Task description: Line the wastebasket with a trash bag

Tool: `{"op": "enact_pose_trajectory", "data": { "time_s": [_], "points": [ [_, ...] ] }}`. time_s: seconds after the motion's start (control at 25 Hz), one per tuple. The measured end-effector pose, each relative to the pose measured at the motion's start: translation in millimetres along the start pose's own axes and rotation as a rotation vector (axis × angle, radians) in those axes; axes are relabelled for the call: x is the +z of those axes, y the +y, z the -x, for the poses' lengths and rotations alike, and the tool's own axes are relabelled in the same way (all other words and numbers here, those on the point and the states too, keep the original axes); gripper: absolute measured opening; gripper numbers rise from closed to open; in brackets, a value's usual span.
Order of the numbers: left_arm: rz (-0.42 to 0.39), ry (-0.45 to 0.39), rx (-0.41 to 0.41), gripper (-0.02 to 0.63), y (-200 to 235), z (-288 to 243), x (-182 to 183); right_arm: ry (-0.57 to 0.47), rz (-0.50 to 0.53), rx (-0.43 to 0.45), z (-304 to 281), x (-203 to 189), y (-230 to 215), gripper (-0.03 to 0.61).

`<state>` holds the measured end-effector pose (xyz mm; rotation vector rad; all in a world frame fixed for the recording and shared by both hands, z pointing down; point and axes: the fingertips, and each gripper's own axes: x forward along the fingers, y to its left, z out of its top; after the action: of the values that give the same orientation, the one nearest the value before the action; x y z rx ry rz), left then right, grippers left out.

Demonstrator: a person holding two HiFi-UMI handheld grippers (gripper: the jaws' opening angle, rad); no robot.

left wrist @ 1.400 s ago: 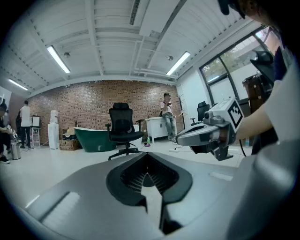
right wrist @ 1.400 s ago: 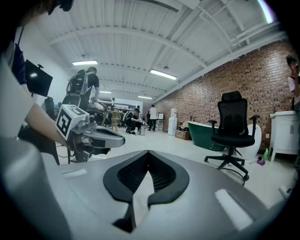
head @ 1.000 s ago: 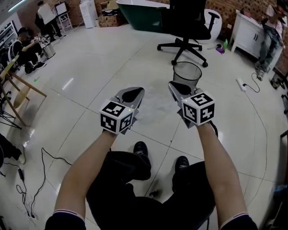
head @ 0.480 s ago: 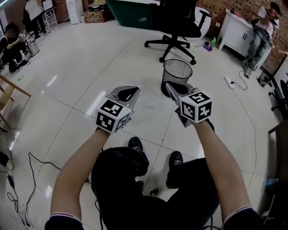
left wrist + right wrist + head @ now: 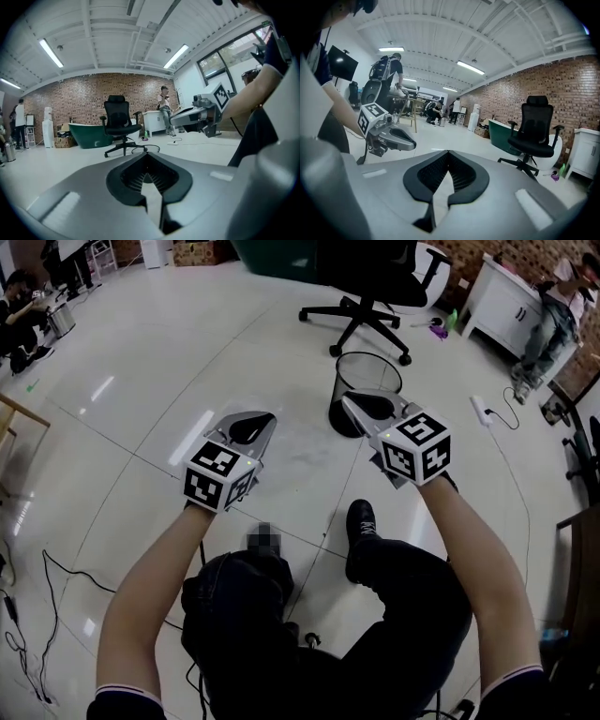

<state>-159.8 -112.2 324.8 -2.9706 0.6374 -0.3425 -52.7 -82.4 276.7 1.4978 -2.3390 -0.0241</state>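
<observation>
You are holding two grippers mid-frame, the left gripper [image 5: 262, 423] and the right gripper [image 5: 352, 407], side by side. Each is pinching its jaws fully together on what looks like one faint, see-through trash bag [image 5: 305, 448] stretching between them. One mesh wastebasket [image 5: 368, 381] is standing at upper centre, just beyond the right gripper, before one office chair [image 5: 370, 277].

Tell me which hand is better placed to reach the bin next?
Right. The right gripper ends just beside the bin; the left gripper is farther off. Both pinch the bag.
</observation>
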Motion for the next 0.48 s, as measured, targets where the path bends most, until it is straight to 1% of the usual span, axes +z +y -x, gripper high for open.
{"op": "enact_pose_trajectory", "data": {
  "time_s": [0.24, 0.48],
  "points": [
    [0.012, 0.06, 0.005, 0.012, 4.6, -16.2, -30.5, 0.059, 0.081, 0.116, -21.5, -33.1, -16.7, 0.002],
    [0.053, 0.145, 0.052, 0.012, 17.1, -31.4, -79.9, 0.111, 0.062, 0.205, -54.4, -80.1, -32.2, 0.002]
  ]
}}
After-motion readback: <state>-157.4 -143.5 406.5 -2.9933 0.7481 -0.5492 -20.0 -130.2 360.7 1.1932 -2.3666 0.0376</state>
